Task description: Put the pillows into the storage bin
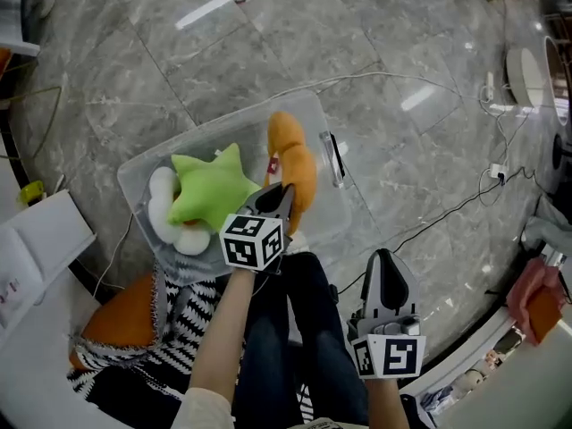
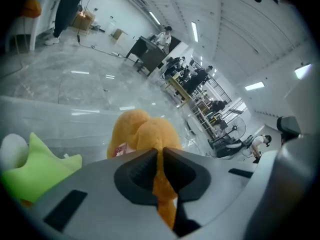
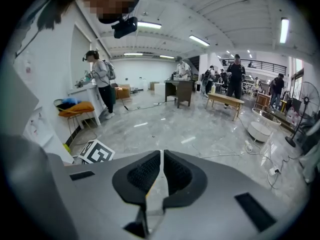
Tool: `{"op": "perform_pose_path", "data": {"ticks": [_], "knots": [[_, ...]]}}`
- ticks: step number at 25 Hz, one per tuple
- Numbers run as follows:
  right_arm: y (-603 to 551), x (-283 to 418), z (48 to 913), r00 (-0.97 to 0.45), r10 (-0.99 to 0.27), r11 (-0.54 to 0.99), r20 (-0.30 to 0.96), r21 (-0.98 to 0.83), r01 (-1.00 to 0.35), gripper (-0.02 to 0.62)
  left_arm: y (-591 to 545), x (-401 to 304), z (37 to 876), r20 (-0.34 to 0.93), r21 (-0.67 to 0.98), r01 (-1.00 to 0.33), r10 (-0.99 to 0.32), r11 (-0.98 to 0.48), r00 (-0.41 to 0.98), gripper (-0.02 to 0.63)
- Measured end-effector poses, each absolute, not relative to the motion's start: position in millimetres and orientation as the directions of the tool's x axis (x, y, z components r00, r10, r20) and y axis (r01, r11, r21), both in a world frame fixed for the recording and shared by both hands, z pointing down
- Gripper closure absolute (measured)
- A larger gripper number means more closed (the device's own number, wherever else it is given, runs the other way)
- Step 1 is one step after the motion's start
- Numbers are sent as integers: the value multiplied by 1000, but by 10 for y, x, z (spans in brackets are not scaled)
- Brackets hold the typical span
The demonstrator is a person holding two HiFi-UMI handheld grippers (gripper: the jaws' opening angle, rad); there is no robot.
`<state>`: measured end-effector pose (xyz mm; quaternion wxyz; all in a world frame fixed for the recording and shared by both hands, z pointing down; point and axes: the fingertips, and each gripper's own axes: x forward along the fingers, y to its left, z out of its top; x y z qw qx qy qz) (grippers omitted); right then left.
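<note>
Orange pillow (image 1: 299,164), pinched in your left gripper's (image 1: 281,195) closed jaws, stretches lengthwise straight ahead, over the storage bin's (image 1: 206,137) right end.

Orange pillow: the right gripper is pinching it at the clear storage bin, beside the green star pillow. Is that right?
No: the left gripper, not the right, pinches the orange pillow at the clear storage bin, beside the green star pillow. The left gripper view shows it.
</note>
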<state>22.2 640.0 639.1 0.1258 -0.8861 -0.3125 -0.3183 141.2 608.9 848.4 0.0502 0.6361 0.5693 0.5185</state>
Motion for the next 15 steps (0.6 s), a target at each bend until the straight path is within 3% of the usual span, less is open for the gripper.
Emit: {"op": "perform_pose_path", "data": {"ticks": [9, 15], "knots": [[6335, 91, 7088, 587, 434, -777, 683, -47, 628, 565, 6000, 1408, 9634, 556, 740, 530, 820, -415, -134, 568], [6200, 56, 7391, 593, 383, -802, 709, -64, 594, 565, 5525, 1559, 10281, 658, 667, 525, 748, -528, -84, 566]]}}
